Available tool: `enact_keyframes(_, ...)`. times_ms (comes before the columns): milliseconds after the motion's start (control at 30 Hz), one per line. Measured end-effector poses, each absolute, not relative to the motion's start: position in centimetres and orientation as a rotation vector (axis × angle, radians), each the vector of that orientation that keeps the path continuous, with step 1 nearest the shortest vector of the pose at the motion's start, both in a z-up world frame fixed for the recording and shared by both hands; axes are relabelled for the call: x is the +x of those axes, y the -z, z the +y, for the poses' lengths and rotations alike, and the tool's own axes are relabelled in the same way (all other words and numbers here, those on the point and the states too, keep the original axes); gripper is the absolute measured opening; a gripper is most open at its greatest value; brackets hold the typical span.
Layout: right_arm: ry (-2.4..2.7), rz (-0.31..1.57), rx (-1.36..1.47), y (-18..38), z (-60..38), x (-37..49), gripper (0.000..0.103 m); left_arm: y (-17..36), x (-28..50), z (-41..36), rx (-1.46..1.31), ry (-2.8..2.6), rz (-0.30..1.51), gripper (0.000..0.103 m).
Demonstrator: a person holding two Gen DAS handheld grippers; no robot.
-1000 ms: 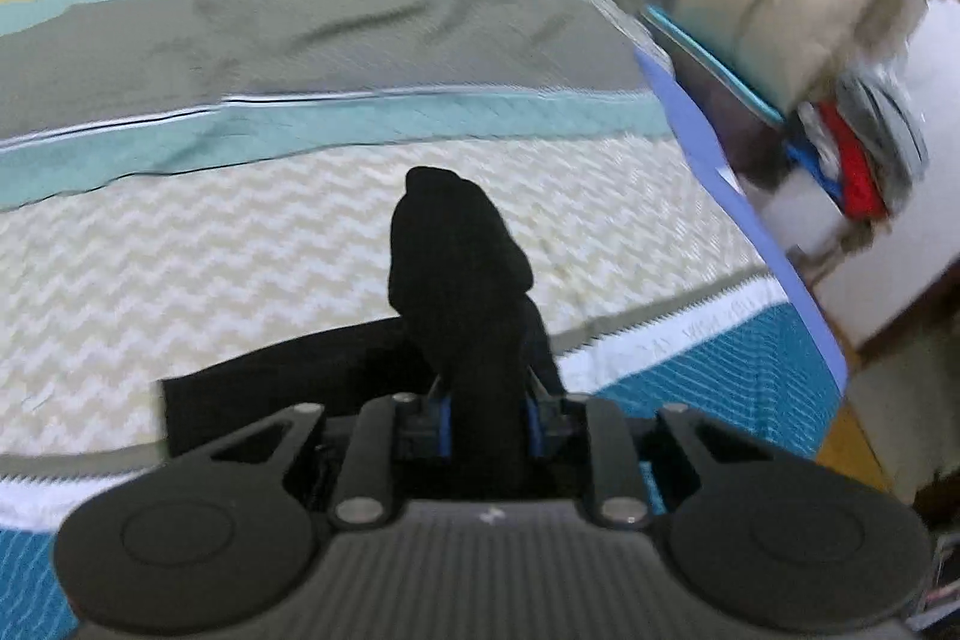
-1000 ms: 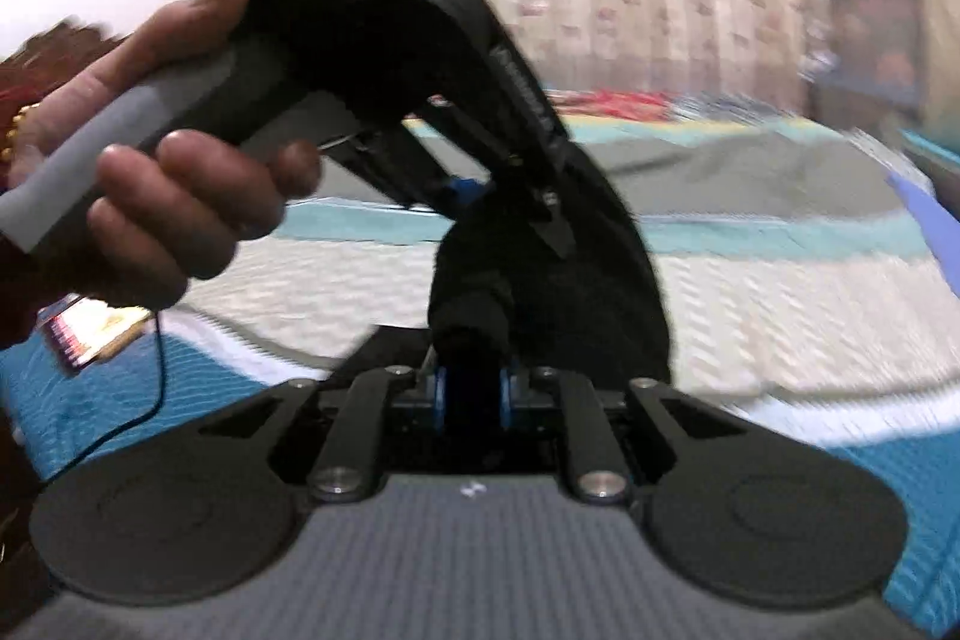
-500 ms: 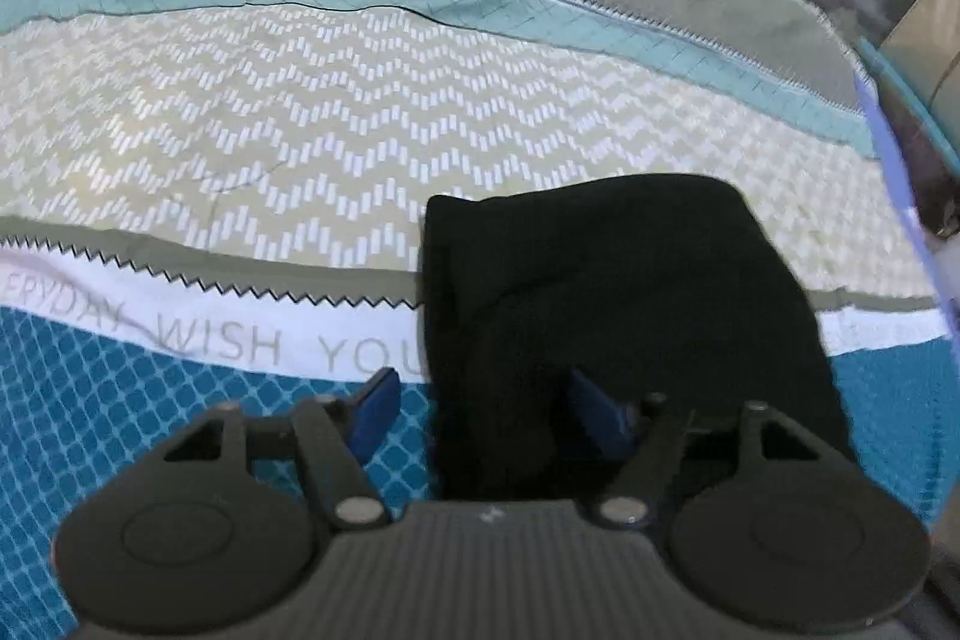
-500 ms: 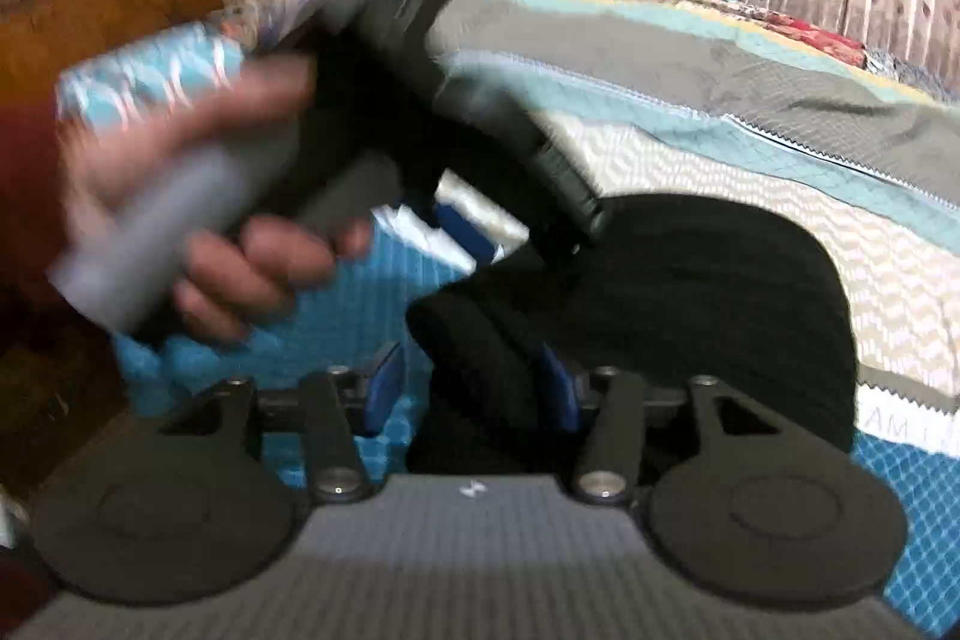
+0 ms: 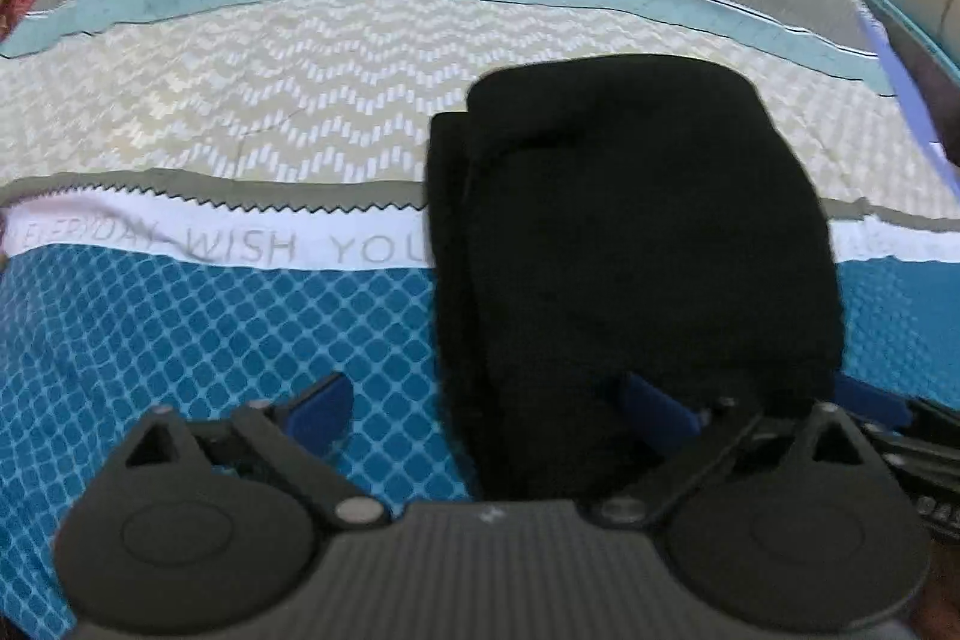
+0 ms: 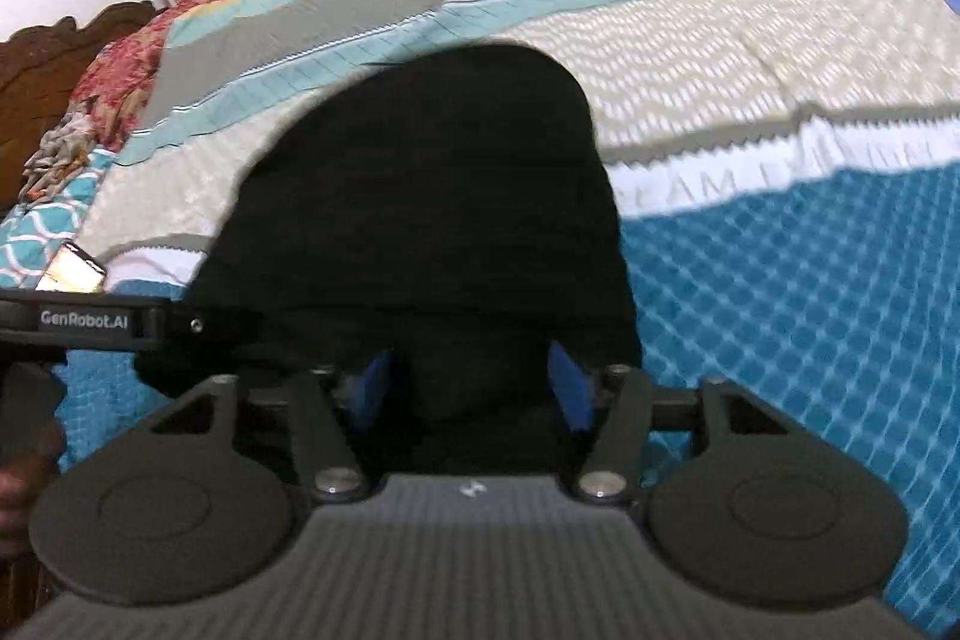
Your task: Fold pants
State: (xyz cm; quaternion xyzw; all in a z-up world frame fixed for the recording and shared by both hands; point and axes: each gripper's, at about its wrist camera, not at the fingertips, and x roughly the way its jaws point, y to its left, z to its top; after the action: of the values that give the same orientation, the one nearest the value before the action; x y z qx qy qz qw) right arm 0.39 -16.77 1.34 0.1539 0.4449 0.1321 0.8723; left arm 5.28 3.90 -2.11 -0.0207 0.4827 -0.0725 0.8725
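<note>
My left gripper and right gripper are both opening, pads clear of the black pants, which lie folded on the bedspread at centre-right of the left view.

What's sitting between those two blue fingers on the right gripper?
The folded black pants lie between the right gripper's blue fingers. Its jaws are opening, pads off the cloth, as the right wrist view shows. The pants rest on the patterned bedspread.

Matt black cloth pants, printed woven bedspread, matt ribbed plastic left gripper
</note>
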Motion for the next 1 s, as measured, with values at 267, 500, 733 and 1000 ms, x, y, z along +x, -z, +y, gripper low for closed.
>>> enact_keyframes(267,-0.288,0.94,0.386,-1.0,-18.0,-0.1,0.063,1.9,4.8,3.1,0.017,0.107,0.986,0.103)
enact_keyframes(500,-0.284,0.939,0.412,-0.3,-18.4,0.6,0.066,1.7,4.5,2.7,0.055,0.087,0.971,0.103)
enact_keyframes(733,-0.286,0.92,0.447,-0.1,-18.3,0.3,0.071,1.7,4.2,2.2,0.097,0.081,0.949,0.103)
enact_keyframes(1000,-0.298,0.9,0.435,-0.1,-17.7,0.1,0.081,1.8,4.1,2.1,0.119,0.083,0.939,0.103)
